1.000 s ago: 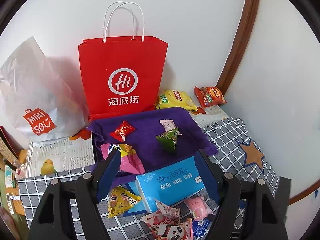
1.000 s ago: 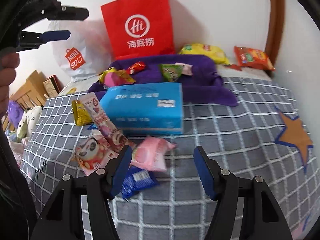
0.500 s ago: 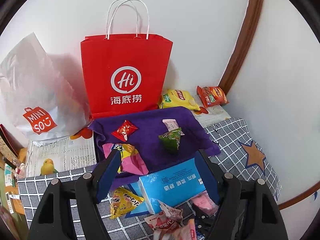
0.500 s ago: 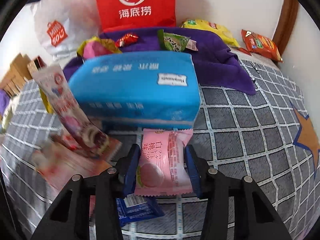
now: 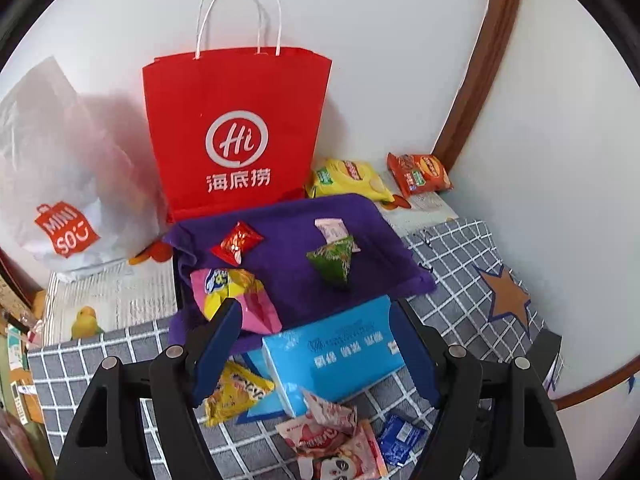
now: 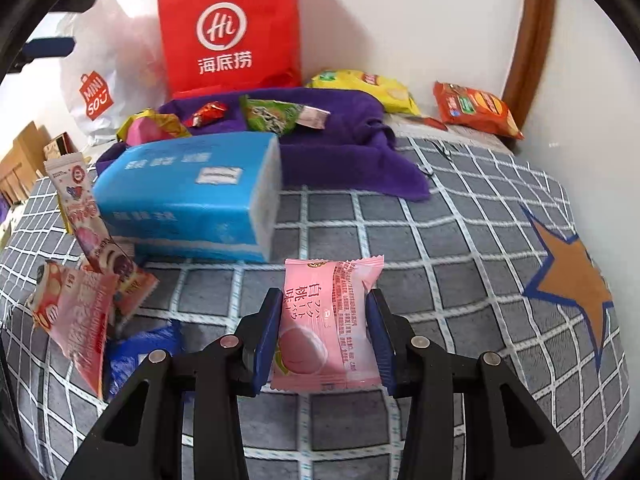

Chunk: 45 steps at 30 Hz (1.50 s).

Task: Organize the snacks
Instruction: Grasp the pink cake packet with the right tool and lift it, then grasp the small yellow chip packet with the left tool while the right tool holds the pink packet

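The pink snack packet (image 6: 326, 330) is being clamped, jaws just closed, by the right hand-held gripper (image 6: 324, 336), low at 6 o'clock; the left hand-held gripper (image 5: 316, 344) is held open (empty). A lift toward the purple cloth (image 6: 340, 140), 12 o'clock, seems called for.

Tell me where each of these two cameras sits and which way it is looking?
Left wrist view: sits on the left gripper, looks down over the purple towel toward the red paper bag; its two open fingers show.
Right wrist view: sits on the right gripper, looks low across the checked cover; its fingers have just been closing on the pink snack packet.
Both show the blue tissue pack, bag and towel.
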Tool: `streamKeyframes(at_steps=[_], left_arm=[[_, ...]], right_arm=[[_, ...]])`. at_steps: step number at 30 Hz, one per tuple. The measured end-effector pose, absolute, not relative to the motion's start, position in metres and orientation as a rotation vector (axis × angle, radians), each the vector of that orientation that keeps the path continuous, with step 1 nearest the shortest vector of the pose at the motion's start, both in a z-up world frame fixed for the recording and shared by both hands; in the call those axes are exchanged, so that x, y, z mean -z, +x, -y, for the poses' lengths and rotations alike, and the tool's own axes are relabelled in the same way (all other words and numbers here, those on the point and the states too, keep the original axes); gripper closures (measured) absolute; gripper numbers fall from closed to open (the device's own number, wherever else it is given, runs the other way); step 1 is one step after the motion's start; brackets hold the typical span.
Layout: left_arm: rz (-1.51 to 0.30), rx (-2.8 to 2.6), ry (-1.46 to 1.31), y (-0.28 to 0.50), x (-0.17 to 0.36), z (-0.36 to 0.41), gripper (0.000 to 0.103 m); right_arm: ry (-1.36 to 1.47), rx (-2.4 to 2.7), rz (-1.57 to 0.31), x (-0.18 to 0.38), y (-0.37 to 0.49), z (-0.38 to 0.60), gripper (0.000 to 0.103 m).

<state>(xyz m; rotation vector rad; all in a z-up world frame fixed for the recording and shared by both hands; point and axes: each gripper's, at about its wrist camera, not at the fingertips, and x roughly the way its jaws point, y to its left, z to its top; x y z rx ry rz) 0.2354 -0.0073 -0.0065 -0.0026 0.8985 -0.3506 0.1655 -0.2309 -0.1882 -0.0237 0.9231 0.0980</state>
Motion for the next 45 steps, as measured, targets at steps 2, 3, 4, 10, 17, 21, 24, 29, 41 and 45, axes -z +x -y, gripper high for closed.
streamKeyframes(at_steps=[2, 3, 4, 10, 17, 21, 24, 29, 41, 45], left_arm=[[-0.924, 0.341, 0.018, 0.229, 0.011, 0.006, 0.029], [-0.932, 0.339, 0.018, 0.227, 0.012, 0.004, 0.029], [-0.942, 0.334, 0.015, 0.223, 0.014, 0.001, 0.029], [-0.958, 0.256, 0.024, 0.204, 0.036, -0.022, 0.029], [-0.977, 0.138, -0.022, 0.204, 0.085, -0.051, 0.029], [-1.006, 0.119, -0.052, 0.217, 0.111, -0.056, 0.029], [-1.020, 0.124, -0.088, 0.227, 0.131, -0.058, 0.029], [-1.017, 0.123, -0.104, 0.235, 0.157, -0.055, 0.030], [-0.937, 0.125, -0.132, 0.230, 0.163, -0.051, 0.054], [-0.918, 0.129, -0.131, 0.228, 0.160, -0.052, 0.061]], right_arm=[[-0.023, -0.105, -0.921, 0.190, 0.165, 0.233, 0.061], [-0.024, -0.108, -0.918, 0.192, 0.165, 0.233, 0.061], [-0.027, -0.110, -0.914, 0.194, 0.165, 0.234, 0.061], [0.025, -0.124, -0.938, 0.201, 0.168, 0.240, 0.061], [-0.017, -0.107, -0.948, 0.203, 0.170, 0.234, 0.061], [0.031, -0.126, -0.950, 0.204, 0.171, 0.242, 0.061], [0.009, -0.115, -0.952, 0.204, 0.172, 0.238, 0.061], [-0.010, -0.106, -0.952, 0.205, 0.172, 0.236, 0.061], [-0.007, -0.106, -0.951, 0.206, 0.172, 0.238, 0.060], [-0.013, -0.104, -0.951, 0.206, 0.172, 0.237, 0.060]])
